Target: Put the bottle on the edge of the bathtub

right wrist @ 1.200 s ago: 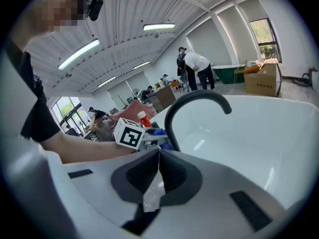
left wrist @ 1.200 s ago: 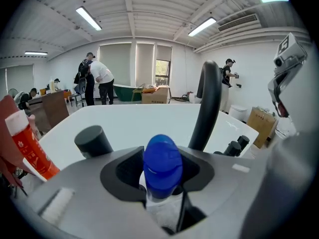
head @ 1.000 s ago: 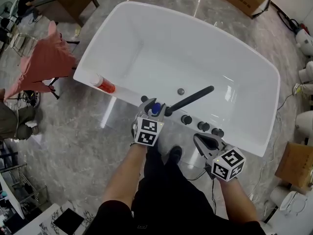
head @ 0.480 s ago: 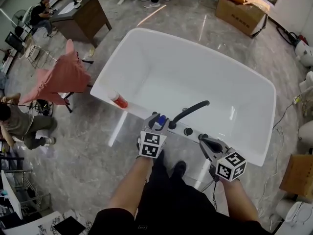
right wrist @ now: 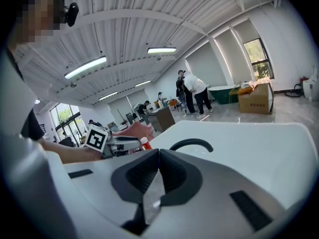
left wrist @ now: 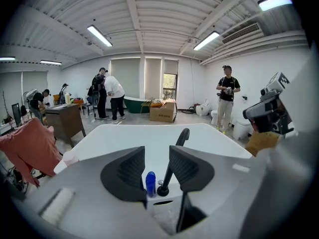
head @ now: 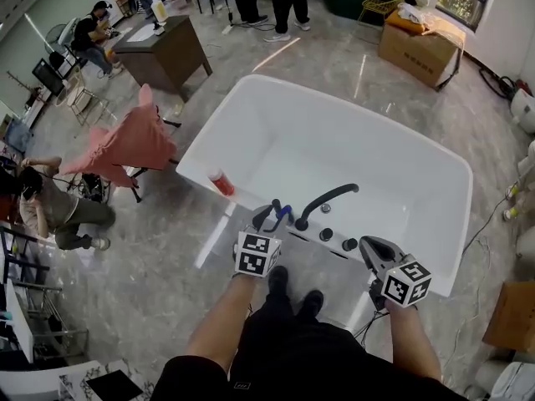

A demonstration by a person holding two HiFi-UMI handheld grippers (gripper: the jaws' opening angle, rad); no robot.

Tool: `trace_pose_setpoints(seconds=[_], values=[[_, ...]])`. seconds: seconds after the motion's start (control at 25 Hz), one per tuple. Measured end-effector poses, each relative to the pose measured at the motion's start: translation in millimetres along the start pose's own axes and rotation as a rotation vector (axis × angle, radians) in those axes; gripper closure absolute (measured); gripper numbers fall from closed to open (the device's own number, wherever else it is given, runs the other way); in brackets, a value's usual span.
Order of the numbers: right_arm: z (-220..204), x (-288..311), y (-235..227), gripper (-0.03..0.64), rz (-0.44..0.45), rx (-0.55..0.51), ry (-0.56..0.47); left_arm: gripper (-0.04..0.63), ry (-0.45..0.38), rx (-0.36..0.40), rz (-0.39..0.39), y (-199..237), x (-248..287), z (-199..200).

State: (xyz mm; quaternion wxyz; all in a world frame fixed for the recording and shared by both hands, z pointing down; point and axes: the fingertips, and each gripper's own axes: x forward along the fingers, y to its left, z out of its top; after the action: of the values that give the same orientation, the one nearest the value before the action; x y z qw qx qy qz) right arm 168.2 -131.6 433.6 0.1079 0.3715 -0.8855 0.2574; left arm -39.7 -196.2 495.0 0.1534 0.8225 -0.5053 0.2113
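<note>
r gripper (right wrist: 159, 152) closed, facing tub (right wrist: 254, 143)

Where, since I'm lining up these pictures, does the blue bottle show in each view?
Head view: blue bottle on the bathtub's near rim, left of the black faucet.
Left gripper view: low centre, left of the faucet's base.
Right gripper view: not in it.
Shared landmark: the black faucet.

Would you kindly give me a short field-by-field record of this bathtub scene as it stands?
Blue plastic bottle: upright on white bathtub edge, beside curved black faucet
Left gripper: open, not touching bottle
Right gripper: shut, empty
Red white-capped bottle: farther along rim
</note>
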Motion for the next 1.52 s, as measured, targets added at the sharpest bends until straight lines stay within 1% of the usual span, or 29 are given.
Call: trace_pose_setpoints(seconds=[0.16,0.36,0.52,0.64,0.68,0.8,0.96,1.0,1.04,1.08,1.16,1.2,1.28,1.36,1.52], values=[[9.9,-16.2,1.8,0.604,-0.006,0.003,-0.052,0.434,-0.002,0.008,-0.007,-10.7,-22.8,12.1],[31.7,-20.4,11.8,0.604,0.024,-0.017,-0.113,0.435,-0.036,-0.008,0.01,-13.8,-49.2,36.9],[43.0,-23.1,19.6,0.604,0.042,-0.039,-0.153,0.444,-0.042,-0.026,0.019,-14.2,-67.8,40.3],[53.9,-22.5,23.5,0.604,0.042,-0.031,-0.188,0.453,-0.042,-0.055,0.017,-6.1,-81.1,42.6],[57.0,-21.3,25.3,0.604,0.039,-0.032,-0.198,0.457,-0.042,-0.054,0.018,-2.0,-85.9,44.0],[64.1,-14.3,36.1,0.604,0.035,-0.039,-0.223,0.478,-0.037,0.004,0.034,13.0,-100.0,49.0],[77.9,5.8,58.5,0.604,0.057,0.025,-0.267,0.507,-0.06,0.055,0.05,40.0,-118.6,61.4],[83.0,13.0,66.1,0.604,0.059,0.025,-0.275,0.509,-0.069,0.07,0.057,47.9,-124.0,64.5],[88.1,20.9,75.0,0.604,0.053,-0.002,-0.276,0.509,-0.081,0.089,0.062,55.5,-129.6,67.8],[93.5,29.3,84.7,0.604,0.042,-0.052,-0.27,0.509,-0.099,0.108,0.056,61.8,-135.3,71.9],[105.9,44.1,104.5,0.604,0.025,-0.151,-0.263,0.527,-0.153,0.123,0.002,68.5,-147.6,82.7],[112.5,48.9,113.6,0.604,0.022,-0.175,-0.268,0.542,-0.181,0.118,-0.033,70.5,-154.1,88.0],[123.6,52.7,129.5,0.604,0.029,-0.172,-0.295,0.555,-0.213,0.1,-0.078,76.3,-166.2,94.3],[130.4,53.8,141.6,0.606,0.031,-0.162,-0.325,0.563,-0.23,0.083,-0.093,85.5,-175.6,97.2],[132.0,62.7,155.4,0.606,0.003,-0.209,-0.323,0.578,-0.285,0.064,-0.065,112.3,-187.8,103.9]])
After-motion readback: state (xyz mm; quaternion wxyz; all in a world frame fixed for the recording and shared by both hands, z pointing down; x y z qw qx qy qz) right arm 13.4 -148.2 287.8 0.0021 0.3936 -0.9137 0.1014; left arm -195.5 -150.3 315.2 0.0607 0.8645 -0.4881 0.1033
